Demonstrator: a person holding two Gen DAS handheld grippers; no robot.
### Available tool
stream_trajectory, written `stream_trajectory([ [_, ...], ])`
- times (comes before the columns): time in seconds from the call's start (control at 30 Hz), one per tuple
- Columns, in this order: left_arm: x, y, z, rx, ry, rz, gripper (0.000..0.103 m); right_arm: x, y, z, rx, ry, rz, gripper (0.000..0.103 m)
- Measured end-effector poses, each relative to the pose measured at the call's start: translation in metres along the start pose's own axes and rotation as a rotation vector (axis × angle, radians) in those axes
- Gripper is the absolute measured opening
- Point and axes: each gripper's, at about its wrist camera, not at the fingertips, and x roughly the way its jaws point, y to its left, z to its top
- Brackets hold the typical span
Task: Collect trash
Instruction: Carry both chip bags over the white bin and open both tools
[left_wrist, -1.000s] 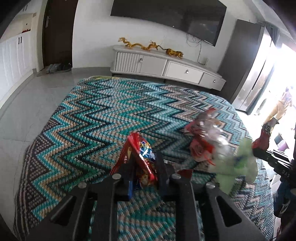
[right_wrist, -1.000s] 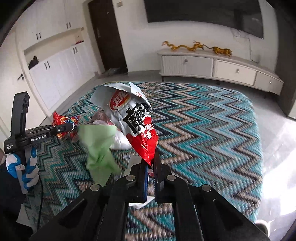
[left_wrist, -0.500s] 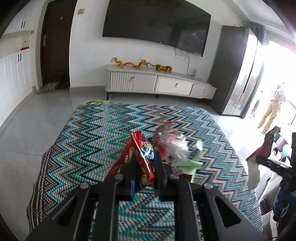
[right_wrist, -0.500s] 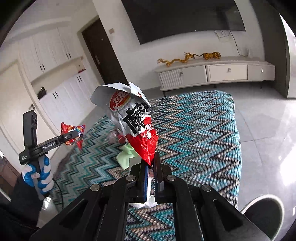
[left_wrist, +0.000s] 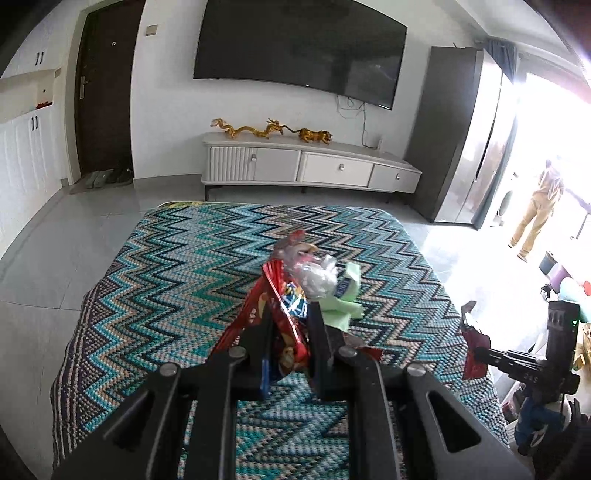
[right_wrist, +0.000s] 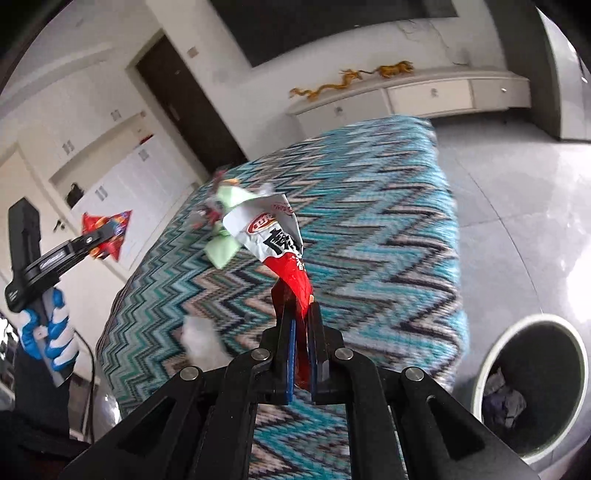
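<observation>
I've got the left gripper (left_wrist: 288, 328) pinching a crinkled red foil snack wrapper (left_wrist: 269, 314) above the zigzag teal woven rug (left_wrist: 166, 280), the right gripper (right_wrist: 301, 339) clamped on a red-and-white chip bag (right_wrist: 275, 240) held clear, presumably bound for the round white-rimmed trash bin (right_wrist: 532, 391) at right.
</observation>
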Motion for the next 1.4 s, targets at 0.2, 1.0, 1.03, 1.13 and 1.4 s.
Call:
stream_trajectory([
  [0.2,0.006,-0.039,0.007,0.030,0.013,-0.065,0.015,-0.019,-0.021,-0.008,0.034,-0.062,0.003,0.005],
  [1.0,0.119,-0.337,-0.034,0.435,0.309,-0.448,0.017,-0.109,-0.211,-0.058,0.515,-0.134,-0.447,0.010],
  [1.03,0.124,-0.346,-0.036,0.442,0.315,-0.452,0.017,-0.107,-0.220,-0.061,0.536,-0.125,-0.458,0.014],
  [1.13,0.143,-0.375,-0.042,0.442,0.362,-0.494,0.018,-0.106,-0.236,-0.067,0.586,-0.117,-0.493,0.040],
  [1.4,0.161,-0.415,-0.056,0.461,0.408,-0.543,0.053,-0.118,-0.253,-0.078,0.635,-0.132,-0.535,0.042],
])
